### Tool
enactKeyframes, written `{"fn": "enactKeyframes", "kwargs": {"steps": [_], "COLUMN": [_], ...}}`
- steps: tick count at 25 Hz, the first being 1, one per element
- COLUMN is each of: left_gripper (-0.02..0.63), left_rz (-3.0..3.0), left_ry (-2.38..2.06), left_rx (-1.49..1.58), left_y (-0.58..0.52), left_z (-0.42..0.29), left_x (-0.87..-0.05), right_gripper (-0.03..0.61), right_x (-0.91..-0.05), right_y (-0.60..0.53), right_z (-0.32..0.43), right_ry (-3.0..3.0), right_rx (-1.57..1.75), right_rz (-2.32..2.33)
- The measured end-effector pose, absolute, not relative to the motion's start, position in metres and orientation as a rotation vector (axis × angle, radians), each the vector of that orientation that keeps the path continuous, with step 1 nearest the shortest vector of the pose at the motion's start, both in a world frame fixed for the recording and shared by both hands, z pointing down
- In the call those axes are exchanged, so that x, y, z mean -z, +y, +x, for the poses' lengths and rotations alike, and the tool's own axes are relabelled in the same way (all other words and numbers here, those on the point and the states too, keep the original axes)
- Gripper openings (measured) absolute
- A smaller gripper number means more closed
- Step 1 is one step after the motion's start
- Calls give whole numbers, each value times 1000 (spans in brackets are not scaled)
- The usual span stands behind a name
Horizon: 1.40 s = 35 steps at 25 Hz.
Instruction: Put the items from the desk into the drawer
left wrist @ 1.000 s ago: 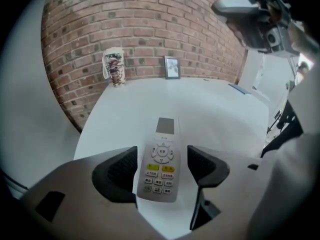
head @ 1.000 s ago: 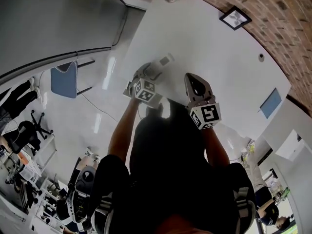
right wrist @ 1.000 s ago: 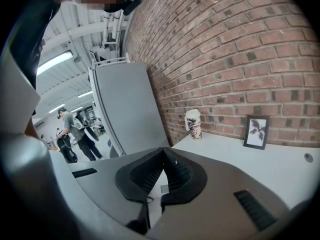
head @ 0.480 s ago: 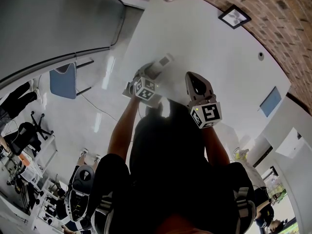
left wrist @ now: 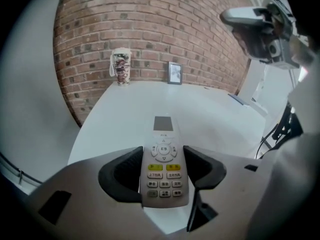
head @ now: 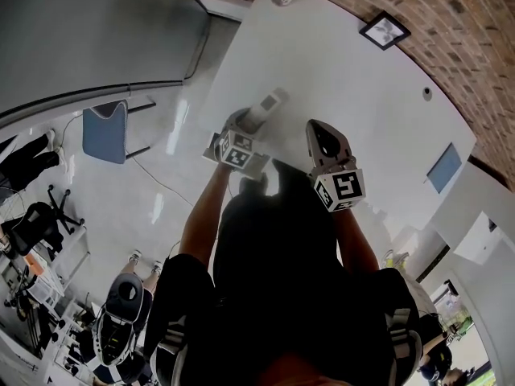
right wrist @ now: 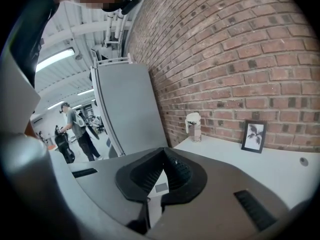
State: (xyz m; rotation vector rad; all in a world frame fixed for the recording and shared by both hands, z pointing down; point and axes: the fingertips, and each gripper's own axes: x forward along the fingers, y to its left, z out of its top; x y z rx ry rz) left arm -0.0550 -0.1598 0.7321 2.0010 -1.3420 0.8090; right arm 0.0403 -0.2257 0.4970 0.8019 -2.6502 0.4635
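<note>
A white remote control (left wrist: 163,171) with a small screen and yellow buttons sits between the pads of my left gripper (left wrist: 163,153). The jaws have just been closing and now press on both its sides. From the head view the remote (head: 268,104) sticks out ahead of the left gripper (head: 246,122) over the white desk (head: 346,79). My right gripper (head: 322,141) hovers to the right of it, a little apart. In its own view the right gripper (right wrist: 163,153) is shut, pads meeting at the tips with nothing held. No drawer shows in any view.
At the desk's far end, by the brick wall, stand a paper cup (left wrist: 120,66) and a small framed picture (left wrist: 175,73). A flat blue-grey item (head: 445,170) lies at the desk's right. A grey cabinet (right wrist: 125,109) flanks the desk's left; people stand beyond it (right wrist: 75,129).
The left jaws have closed in on the remote. Its far end now shows more clearly ahead of the gripper. The right gripper has kept its place.
</note>
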Motion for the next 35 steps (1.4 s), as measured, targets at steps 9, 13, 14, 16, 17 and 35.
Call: {"fn": "enactKeyframes", "kwargs": {"steps": [9, 13, 14, 16, 17, 35], "left_gripper": [249, 249, 249, 249, 249, 249], "left_rz": [2001, 1973, 1962, 1937, 1926, 1577], "left_ry": [-1524, -1608, -1628, -1667, -1686, -1948], "left_rx": [-705, -658, -651, -644, -648, -457], "left_y": [-115, -78, -67, -46, -35, 91], "left_z": [-76, -93, -96, -103, -106, -124], "left_x": [-672, -644, -640, -634, -631, -634], "right_gripper": [0, 0, 0, 0, 0, 0], "right_x": [-476, -464, -463, -462, -463, -467], "right_y": [-174, -139, -129, -110, -100, -1], "right_z": [25, 10, 7, 3, 0, -26], "right_ry": [-2703, -2735, -2743, -2753, -2756, -2814], "right_rx": [-374, -367, -362, -354, -352, -245], "right_rz": [742, 711, 704, 688, 679, 413]}}
